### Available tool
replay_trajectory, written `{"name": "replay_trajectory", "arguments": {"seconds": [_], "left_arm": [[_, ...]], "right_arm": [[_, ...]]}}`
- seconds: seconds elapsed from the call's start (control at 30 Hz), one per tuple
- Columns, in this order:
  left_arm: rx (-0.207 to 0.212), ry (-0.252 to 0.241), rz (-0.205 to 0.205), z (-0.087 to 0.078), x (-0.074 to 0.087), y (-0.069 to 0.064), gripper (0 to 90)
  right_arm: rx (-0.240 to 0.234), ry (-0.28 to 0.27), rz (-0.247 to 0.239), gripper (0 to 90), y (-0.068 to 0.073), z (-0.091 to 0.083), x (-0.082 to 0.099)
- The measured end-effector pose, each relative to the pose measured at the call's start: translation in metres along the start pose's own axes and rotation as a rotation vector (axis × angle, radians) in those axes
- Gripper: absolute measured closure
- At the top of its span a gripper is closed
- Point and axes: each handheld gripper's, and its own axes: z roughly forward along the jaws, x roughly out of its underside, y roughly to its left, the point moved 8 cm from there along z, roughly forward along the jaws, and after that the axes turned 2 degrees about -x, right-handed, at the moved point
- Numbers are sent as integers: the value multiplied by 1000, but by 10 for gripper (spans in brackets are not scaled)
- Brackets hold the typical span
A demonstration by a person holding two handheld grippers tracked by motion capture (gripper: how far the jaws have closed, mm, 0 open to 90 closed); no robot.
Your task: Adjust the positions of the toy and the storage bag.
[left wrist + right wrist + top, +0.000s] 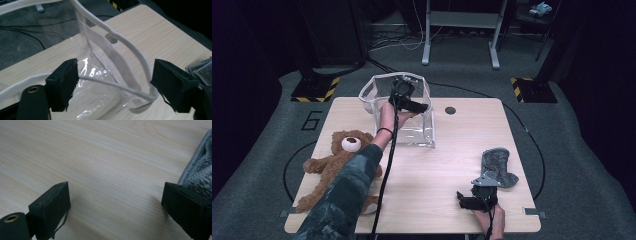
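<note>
A clear plastic bag (412, 131) with white trim stands open at the back middle of the wooden table (462, 150). My left gripper (407, 97) hangs over its mouth. In the left gripper view that gripper (113, 82) is open, with the bag's white rim (120, 86) running between the jaws and touching neither pad. A brown teddy bear (343, 161) lies on its back at the table's left. At the front right my right gripper (465, 200) rests low over bare wood, open (115, 205) and empty. A grey felt piece (498, 167) lies just beyond it, and its edge (200, 170) shows by the right jaw.
A small dark round hole (450, 110) sits in the tabletop right of the bag. A sleeved forearm (347, 195) reaches across the bear from the front left. Beyond the table stand a metal frame (460, 30) and two striped floor bases (314, 90).
</note>
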Motion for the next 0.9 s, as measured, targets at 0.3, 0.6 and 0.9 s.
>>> {"name": "replay_trajectory", "arguments": {"seconds": [0.3, 0.6, 0.9], "left_arm": [[-77, -32, -63, -24, 8, 49, 170], [-177, -63, -171, -44, 14, 102, 189], [-261, -37, -269, -49, 39, 145, 173]], "right_arm": [[2, -1, 0, 77, 0, 0, 0], [0, -1, 2, 79, 0, 0, 0], [-2, -2, -7, 81, 0, 0, 0]]}}
